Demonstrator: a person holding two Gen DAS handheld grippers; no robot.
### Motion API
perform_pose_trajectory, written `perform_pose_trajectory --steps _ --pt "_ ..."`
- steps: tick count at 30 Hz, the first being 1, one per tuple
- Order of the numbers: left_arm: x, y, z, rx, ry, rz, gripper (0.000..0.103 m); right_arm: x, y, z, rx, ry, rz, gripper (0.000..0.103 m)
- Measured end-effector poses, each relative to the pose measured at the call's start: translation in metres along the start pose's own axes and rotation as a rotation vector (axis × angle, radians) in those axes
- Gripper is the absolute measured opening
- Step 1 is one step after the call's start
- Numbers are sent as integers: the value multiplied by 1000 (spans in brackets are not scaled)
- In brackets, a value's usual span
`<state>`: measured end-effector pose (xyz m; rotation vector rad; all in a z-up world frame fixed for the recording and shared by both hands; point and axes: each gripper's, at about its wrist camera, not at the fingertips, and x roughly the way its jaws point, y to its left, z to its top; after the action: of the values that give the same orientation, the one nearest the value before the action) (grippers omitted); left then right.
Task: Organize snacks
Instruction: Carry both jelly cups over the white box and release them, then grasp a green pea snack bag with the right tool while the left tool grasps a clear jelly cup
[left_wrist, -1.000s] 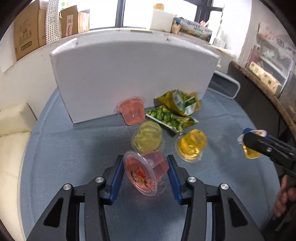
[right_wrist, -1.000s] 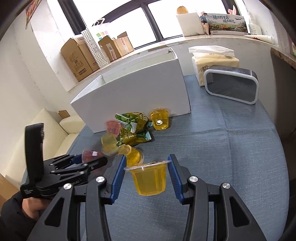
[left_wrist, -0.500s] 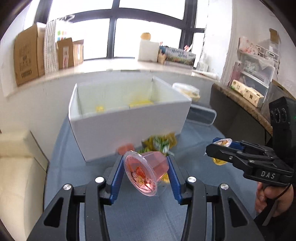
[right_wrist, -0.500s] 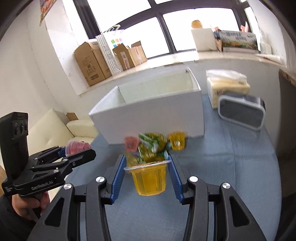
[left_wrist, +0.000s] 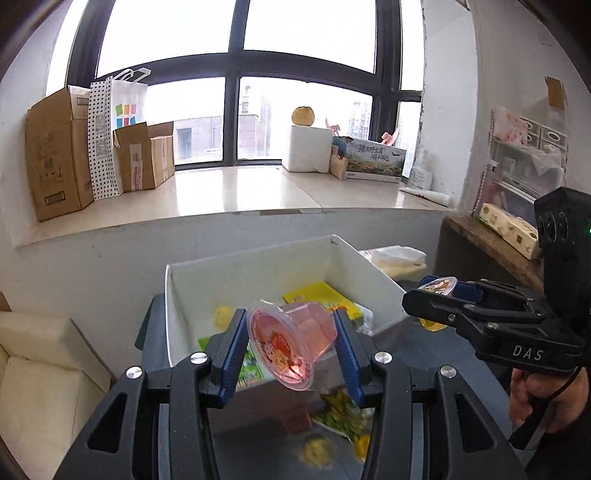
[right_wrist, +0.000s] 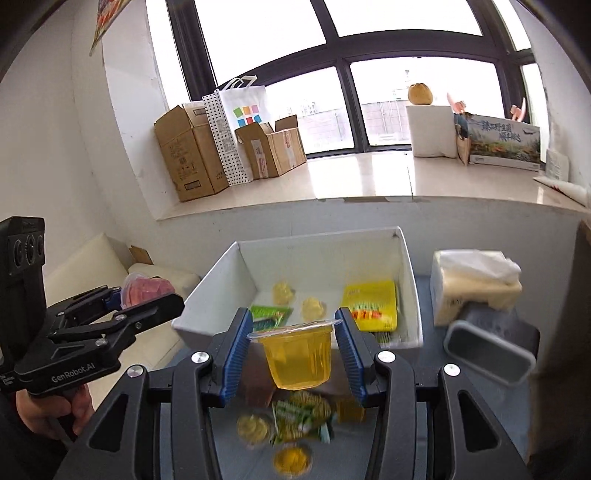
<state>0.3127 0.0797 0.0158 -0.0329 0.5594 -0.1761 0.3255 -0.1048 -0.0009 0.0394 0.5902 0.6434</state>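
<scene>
My left hand-held gripper (left_wrist: 291, 347) clamps a tilted pink cup (left_wrist: 291, 341); my right hand-held gripper (right_wrist: 291, 350) clamps a yellow cup (right_wrist: 297, 356). Snacks (right_wrist: 295, 413) below them blur, partly hidden.

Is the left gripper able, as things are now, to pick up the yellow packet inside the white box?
Probably not yet. The left gripper is shut on a pink jelly cup, so its fingers are occupied. The yellow packet lies uncovered in the open white box, so the way itself seems free.
</scene>
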Motion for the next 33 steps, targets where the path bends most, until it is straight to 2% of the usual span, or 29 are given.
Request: perform_pose_trajectory --steps 3,10,12,13,14,15,16,19,24,26,30,33 --pt "25 16 11 -47 11 -4 50 20 -5 19 -9 13 -9 51" --pt "76 32 8 -23 98 59 53 68 -16 38 -3 74 -35 51" --pt "82 35 5 -14 116 86 80 77 -22 37 23 107 -48 53" --pt "81 36 3 -13 105 96 100 79 -27 37 48 109 -47 67" --pt "77 37 1 -5 74 110 103 79 -31 35 71 101 -51 93" --pt "75 37 0 5 63 113 103 77 -34 34 89 83 -53 101" --pt "76 37 -1 11 78 106 103 76 -37 33 102 73 -41 103" --pt "80 37 -5 10 125 80 103 77 -40 28 139 103 -13 103" --pt "75 36 -13 -28 143 80 103 61 -34 20 137 73 21 103" --pt "69 34 -17 -32 145 92 103 49 -31 16 127 58 10 103" --pt "50 27 -27 -49 149 68 103 16 -30 0 118 15 22 103" --pt "30 16 -40 -47 119 94 103 -1 -31 -20 124 32 27 103"
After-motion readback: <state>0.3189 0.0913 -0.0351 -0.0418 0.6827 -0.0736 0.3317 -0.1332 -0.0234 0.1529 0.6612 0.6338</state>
